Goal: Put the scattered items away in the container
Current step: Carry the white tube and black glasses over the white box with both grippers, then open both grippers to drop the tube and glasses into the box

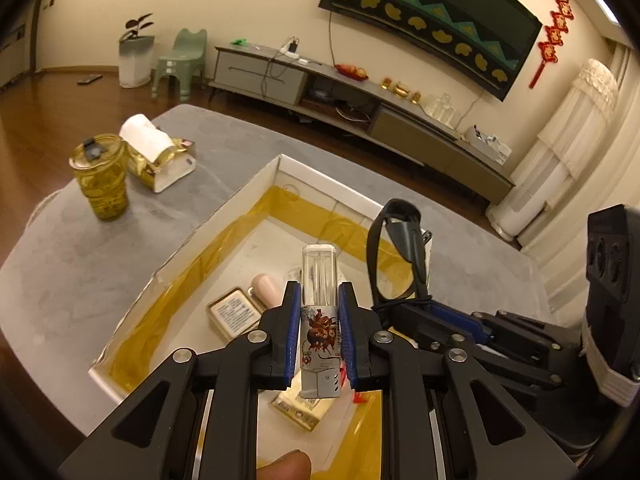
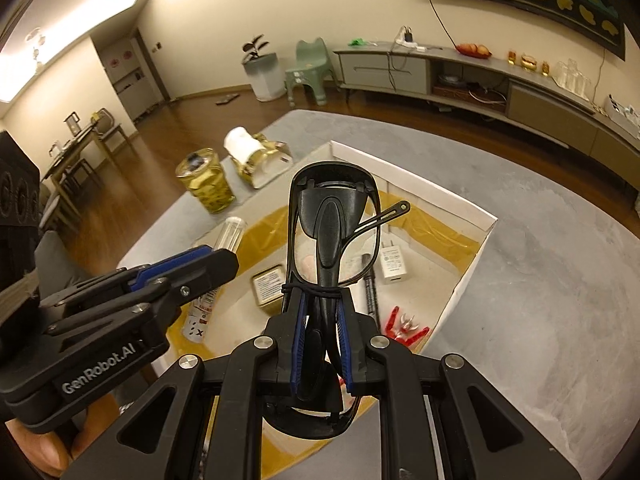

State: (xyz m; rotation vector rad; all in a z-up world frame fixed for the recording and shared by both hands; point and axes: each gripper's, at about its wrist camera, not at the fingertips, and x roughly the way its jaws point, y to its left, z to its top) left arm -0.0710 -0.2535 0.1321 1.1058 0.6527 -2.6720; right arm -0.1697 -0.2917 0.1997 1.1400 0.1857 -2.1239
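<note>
**Two claws, two finds, poised over the box**

From the left wrist camera: the left claw (image 1: 320,332) is clamped tight on a clear-capped lighter (image 1: 320,304) printed with a cartoon figure, its blue pads (image 1: 294,332) pressing both sides and the clear end pointing away from the camera. The lighter hangs above the white cardboard box (image 1: 224,208), whose inner walls are lined with yellow tape. On the box floor lie a small gold-rimmed tin (image 1: 232,312), a pale pink capsule-shaped item (image 1: 267,290) just beside it, and a gold packet (image 1: 298,410) under the claw. To the right the right claw (image 1: 436,320) carries folded black glasses (image 1: 396,256) over the box's right side. On the grey worktop (image 1: 80,272) beyond the box stand a yellow lidded tumbler (image 1: 100,176) and a tissue roll (image 1: 146,138) in a holder.

From the right wrist camera: the right claw (image 2: 322,344) is closed on the folded black glasses (image 2: 334,232), a thin black band wrapped round them just above the pads. Below, inside the box (image 2: 440,188), rest a white charger plug (image 2: 392,264), a black pen (image 2: 370,288), the tin (image 2: 269,284) and a red-and-silver clip (image 2: 406,326). At left the left claw (image 2: 192,268) holds the lighter (image 2: 228,236) over the box's left edge.
</note>
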